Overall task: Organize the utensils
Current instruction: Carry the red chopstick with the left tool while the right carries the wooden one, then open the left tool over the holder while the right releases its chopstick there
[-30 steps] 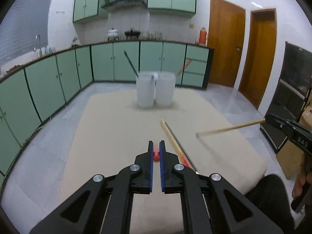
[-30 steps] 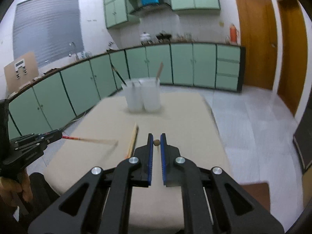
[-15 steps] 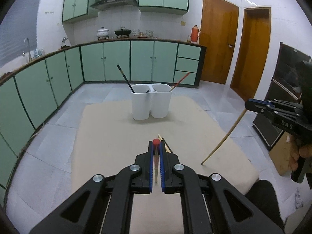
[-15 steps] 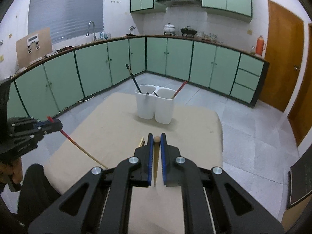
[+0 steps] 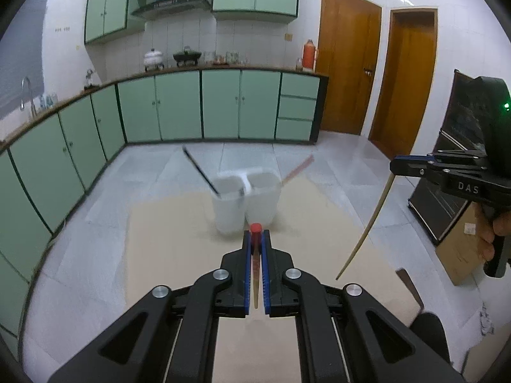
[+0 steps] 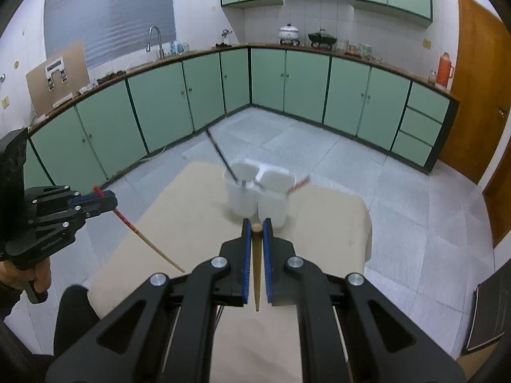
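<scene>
Ahead of you the twin-cup utensil holder stands on the far part of the mat-covered table. A chopstick leans left out of its left cup; another chopstick leans right out of the right cup. Behind runs the base cabinet row, with doors to your right.

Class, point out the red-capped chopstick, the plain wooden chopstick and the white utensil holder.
red-capped chopstick (image 5: pixel 255 228), left wrist view, red cap
plain wooden chopstick (image 6: pixel 256 265), right wrist view, upper shaft
white utensil holder (image 6: pixel 271 209), right wrist view, front wall
</scene>
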`<state>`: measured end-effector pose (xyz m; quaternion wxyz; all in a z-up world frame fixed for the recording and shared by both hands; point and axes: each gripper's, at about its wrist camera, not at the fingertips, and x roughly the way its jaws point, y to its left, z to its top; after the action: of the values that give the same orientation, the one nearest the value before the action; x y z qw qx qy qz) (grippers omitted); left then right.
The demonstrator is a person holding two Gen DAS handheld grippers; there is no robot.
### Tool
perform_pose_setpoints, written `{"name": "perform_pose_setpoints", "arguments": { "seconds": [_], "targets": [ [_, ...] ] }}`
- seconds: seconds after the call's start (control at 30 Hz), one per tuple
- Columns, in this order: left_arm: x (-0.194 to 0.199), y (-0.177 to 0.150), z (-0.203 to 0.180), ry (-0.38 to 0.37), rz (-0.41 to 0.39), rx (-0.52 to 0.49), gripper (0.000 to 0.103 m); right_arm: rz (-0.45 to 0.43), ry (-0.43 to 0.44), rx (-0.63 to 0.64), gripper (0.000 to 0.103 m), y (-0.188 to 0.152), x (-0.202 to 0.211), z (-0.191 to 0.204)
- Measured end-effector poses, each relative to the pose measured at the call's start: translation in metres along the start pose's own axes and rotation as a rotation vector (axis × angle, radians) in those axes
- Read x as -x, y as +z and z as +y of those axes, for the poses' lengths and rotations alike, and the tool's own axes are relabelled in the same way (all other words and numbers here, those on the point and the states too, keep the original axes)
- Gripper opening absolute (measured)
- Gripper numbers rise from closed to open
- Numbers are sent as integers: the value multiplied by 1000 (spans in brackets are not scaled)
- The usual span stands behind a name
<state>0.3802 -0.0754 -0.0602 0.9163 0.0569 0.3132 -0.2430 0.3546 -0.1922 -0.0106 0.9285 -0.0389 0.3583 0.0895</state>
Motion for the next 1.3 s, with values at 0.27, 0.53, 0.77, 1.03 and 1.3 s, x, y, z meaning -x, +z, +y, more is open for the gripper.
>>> {"name": "perform_pose_setpoints", "arguments": {
  "seconds": [0.27, 0.53, 0.77, 1.03, 1.3],
  "targets": [
    [-6, 80, 6, 57, -126, -27, 6, -90, 3, -49, 6, 86, 0, -14],
    [-47, 141, 19, 87, -229, 12, 6, -177, -28, -87, 6, 143, -42, -33],
    [-128, 142, 34, 104, -199, 42, 6, -130, -60, -116, 6, 142, -127, -56],
    [-183, 101, 49, 80, -94, 81, 6, -60, -47, -145, 12, 116, -175, -71],
    [-121, 81, 55, 77, -142, 76, 36, -177, -17, -124, 20, 76, -105, -60]
  ]
}}
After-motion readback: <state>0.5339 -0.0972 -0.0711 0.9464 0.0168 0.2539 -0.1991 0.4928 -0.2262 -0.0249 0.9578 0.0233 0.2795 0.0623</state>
